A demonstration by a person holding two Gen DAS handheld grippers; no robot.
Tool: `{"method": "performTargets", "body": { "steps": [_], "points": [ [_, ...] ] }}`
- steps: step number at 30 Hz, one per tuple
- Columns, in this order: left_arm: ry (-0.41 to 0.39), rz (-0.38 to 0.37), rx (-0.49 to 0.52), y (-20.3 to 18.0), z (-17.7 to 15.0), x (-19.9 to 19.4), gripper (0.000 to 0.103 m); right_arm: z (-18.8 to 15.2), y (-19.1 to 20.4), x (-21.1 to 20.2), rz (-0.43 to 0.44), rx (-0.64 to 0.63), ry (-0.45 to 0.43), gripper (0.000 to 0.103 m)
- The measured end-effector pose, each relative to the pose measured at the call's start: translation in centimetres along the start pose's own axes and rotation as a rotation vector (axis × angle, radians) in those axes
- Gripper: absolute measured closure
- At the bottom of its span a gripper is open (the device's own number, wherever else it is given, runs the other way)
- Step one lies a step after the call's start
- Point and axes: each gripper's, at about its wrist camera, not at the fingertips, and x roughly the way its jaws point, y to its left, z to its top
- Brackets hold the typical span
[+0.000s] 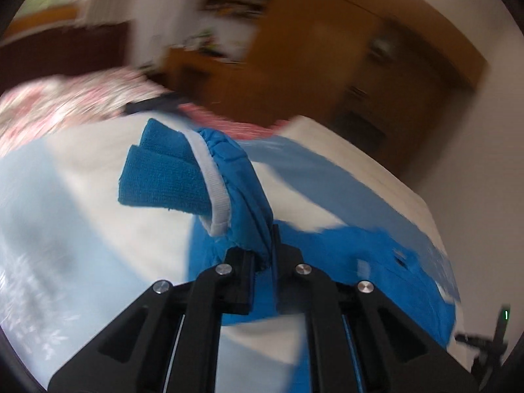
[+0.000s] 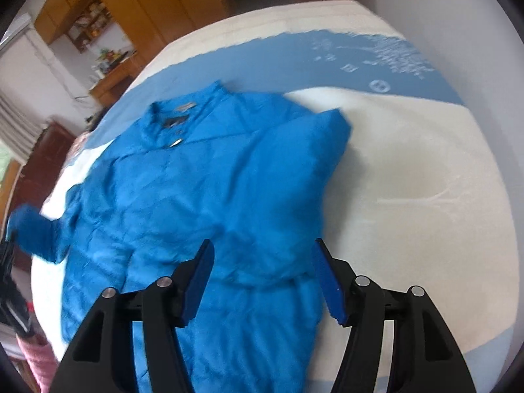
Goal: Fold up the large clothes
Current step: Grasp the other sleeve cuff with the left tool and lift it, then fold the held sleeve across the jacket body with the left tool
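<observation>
A bright blue jacket [image 2: 209, 190] lies spread flat on the bed [image 2: 409, 163], collar toward the far side, its right sleeve folded in over the body. My left gripper [image 1: 267, 255] is shut on the other sleeve's cuff [image 1: 209, 177], a blue cuff with a white band and a fleece tab, lifted off the bed. In the right wrist view that raised sleeve [image 2: 32, 229] shows at the far left, with the left gripper [image 2: 8, 249] at its end. My right gripper [image 2: 263, 242] hovers open above the jacket's lower body with nothing between its fingers.
The bed cover [image 1: 82, 180] is white with pale blue bands. Pink floral bedding [image 1: 65, 98] lies at the far end. Wooden cupboards [image 2: 137, 0] and a cluttered shelf stand beyond the bed. A white wall runs along its right side. Pink cloth [image 2: 32, 357] hangs at the lower left.
</observation>
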Motion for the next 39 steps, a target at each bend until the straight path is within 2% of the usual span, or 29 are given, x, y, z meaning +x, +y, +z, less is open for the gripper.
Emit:
{"method": "performTargets", "body": {
  "steps": [4, 7, 10, 14, 21, 25, 26, 28, 30, 33, 36, 38, 39],
  "points": [
    [0.070, -0.150, 0.161, -9.4, -1.7, 2.6, 0.097, -0.3, 0.6, 0.1, 0.024, -0.009, 0.008, 0.041],
    [0.121, -0.213, 0.257, -14.7, -3.6, 4.4, 0.097, -0.5, 1.0, 0.2, 0.028, -0.015, 0.007, 0.041],
    [0.200, -0.247, 0.328, -18.6, -6.0, 7.4, 0.097, -0.4, 1.4, 0.4, 0.034, -0.030, 0.007, 0.041],
    [0.322, -0.259, 0.362, -20.5, -9.2, 10.9, 0.097, 0.0, 1.4, 1.6, 0.016, -0.021, 0.030, 0.041],
    [0.463, -0.217, 0.439, -20.9, -13.5, 15.8, 0.096, 0.3, 0.9, 3.9, -0.003, -0.004, 0.066, 0.041],
    [0.480, -0.221, 0.457, -20.0, -13.8, 15.9, 0.092, 0.4, 1.1, 3.5, -0.007, -0.004, 0.061, 0.041],
    [0.478, -0.234, 0.461, -20.2, -13.7, 15.4, 0.089, 0.4, 1.1, 3.2, -0.003, -0.002, 0.056, 0.041],
    [0.483, -0.280, 0.464, -20.0, -13.4, 13.5, 0.064, 0.6, 1.4, 2.6, 0.007, -0.003, 0.039, 0.041],
    [0.465, -0.321, 0.467, -19.9, -13.2, 11.5, 0.053, 0.8, 1.9, 2.2, 0.018, -0.009, 0.028, 0.041],
    [0.416, -0.380, 0.496, -19.1, -12.5, 7.7, 0.047, 1.3, 3.2, 2.1, 0.047, -0.034, 0.028, 0.041],
    [0.343, -0.314, 0.504, -17.5, -11.0, 6.4, 0.043, 2.0, 5.2, 2.6, 0.096, -0.061, 0.040, 0.041],
    [0.339, -0.251, 0.475, -15.8, -9.9, 6.8, 0.042, 2.7, 6.9, 3.5, 0.146, -0.083, 0.067, 0.041],
    [0.350, -0.193, 0.436, -14.4, -9.0, 7.8, 0.042, 3.0, 7.7, 4.3, 0.173, -0.089, 0.089, 0.041]
  ]
}}
